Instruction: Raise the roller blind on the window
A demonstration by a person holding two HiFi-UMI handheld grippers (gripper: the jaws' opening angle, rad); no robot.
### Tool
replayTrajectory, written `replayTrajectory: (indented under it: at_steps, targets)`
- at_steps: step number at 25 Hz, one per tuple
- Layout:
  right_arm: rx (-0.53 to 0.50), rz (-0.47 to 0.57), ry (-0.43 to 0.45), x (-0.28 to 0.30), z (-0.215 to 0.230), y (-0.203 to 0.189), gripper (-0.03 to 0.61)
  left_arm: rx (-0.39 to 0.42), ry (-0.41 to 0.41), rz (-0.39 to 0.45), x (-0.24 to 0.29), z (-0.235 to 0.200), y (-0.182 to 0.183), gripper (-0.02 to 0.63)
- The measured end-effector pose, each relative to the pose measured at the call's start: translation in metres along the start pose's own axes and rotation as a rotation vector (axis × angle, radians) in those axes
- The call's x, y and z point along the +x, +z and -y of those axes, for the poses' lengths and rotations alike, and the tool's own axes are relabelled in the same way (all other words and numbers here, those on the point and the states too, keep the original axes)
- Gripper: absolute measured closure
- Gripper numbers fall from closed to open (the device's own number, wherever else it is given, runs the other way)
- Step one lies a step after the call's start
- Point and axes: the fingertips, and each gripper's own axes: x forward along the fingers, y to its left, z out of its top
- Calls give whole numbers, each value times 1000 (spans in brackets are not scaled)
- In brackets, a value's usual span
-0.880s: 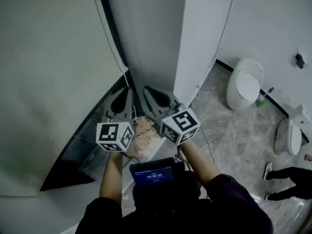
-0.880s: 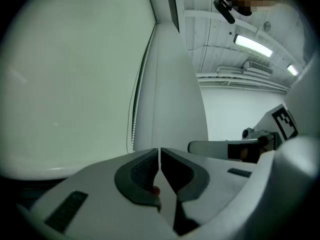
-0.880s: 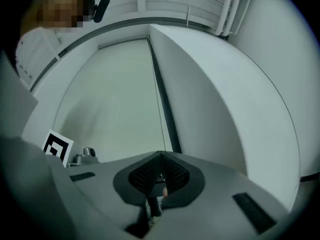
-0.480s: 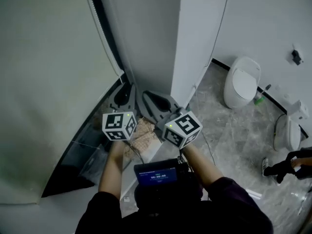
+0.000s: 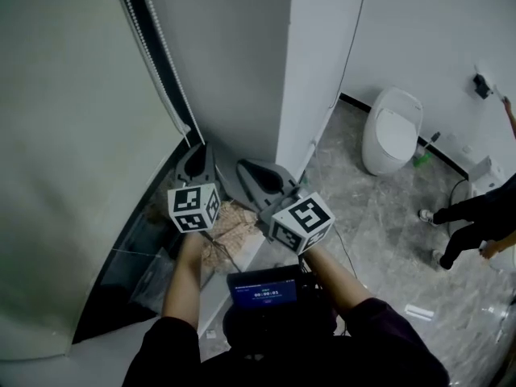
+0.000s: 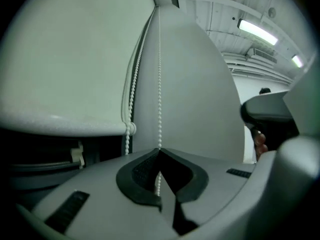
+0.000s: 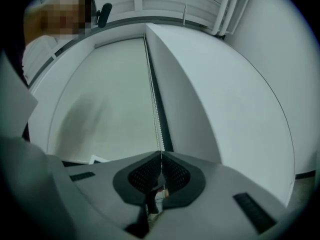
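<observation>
From the head view, both arms reach towards the window corner. The left claw [image 5: 197, 158] and the right claw [image 5: 248, 170] are close together at the foot of the bead chain [image 5: 153, 43]. The chain hangs along the right edge of the roller blind [image 5: 72, 135]. The blind covers most of the window, with a dark strip of glass below its bottom edge. Compared with 0.9 s ago, the left marker cube [image 5: 193, 208] now sits higher in the picture than the right one [image 5: 302, 220]; back then the right one was higher. I cannot tell whether the blind's bottom edge has risen, since the camera has swung. A toilet [image 5: 391, 131] stands on the marble floor [image 5: 379, 208], and another person's legs [image 5: 468, 216] have stepped further up the right side of the frame.

In the left gripper view, the left claw [image 6: 160, 151] is clenched on one strand of the bead chain, which runs taut straight up from the jaw tips. The loop's other strand hangs just to its left, beside the blind's bottom bar [image 6: 65, 126].

In the right gripper view, the right claw [image 7: 161, 155] is likewise clenched on the chain, its jaw tips meeting on the beads. The chain climbs along the blind's edge next to a white wall [image 7: 230, 99].
</observation>
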Motion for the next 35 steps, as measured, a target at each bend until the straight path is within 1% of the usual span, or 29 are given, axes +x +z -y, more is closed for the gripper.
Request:
replayTrajectory:
  at_steps: [3,4,7,11,15,20,21,22,24,26,28,30,31,33,35]
  targets:
    - [-11,5,-23,7,8,2,569,34,-46,34,-17,27,-10,604]
    - [-27,1,-22,11,8,3,569,32,-58,47,-22,35,-12,604]
    - [-93,-10,3,32,-2,8,566,-7,-82,60,-34,47,-18,604]
    - [-93,-32,92,59,-28,10,511,-49,-87,58,-50,39,-27,604]
    - [-138,-20,125,67,-46,18,506,-70,-81,47,-61,28,-31,604]
    - [-202,-31,102,70,-50,13,508,-98,-99,-8,-66,32,-66,604]
    - [-210,-44,99,70,-50,10,540,-105,-101,-19,-68,34,-74,604]
    - [-219,-59,98,69,-51,5,557,-113,-99,-28,-71,36,-80,604]
    - [-248,-71,90,66,-52,-2,561,-141,-95,-45,-75,37,-90,604]
    - [-314,-58,67,62,-51,-2,563,-190,-104,-54,-80,34,-92,603]
    - [-362,-56,53,60,-47,-2,565,-254,-104,-25,-88,22,-83,601]
    - [-370,-85,41,58,-38,-12,565,-295,-98,42,-96,7,-60,601]
    - [-368,-110,35,55,-33,-23,565,-301,-103,78,-99,2,-45,600]
    - [-363,-176,27,48,-21,-62,565,-289,-131,144,-101,0,-19,600]
    - [-362,-250,24,39,-12,-113,565,-251,-170,192,-101,6,1,600]
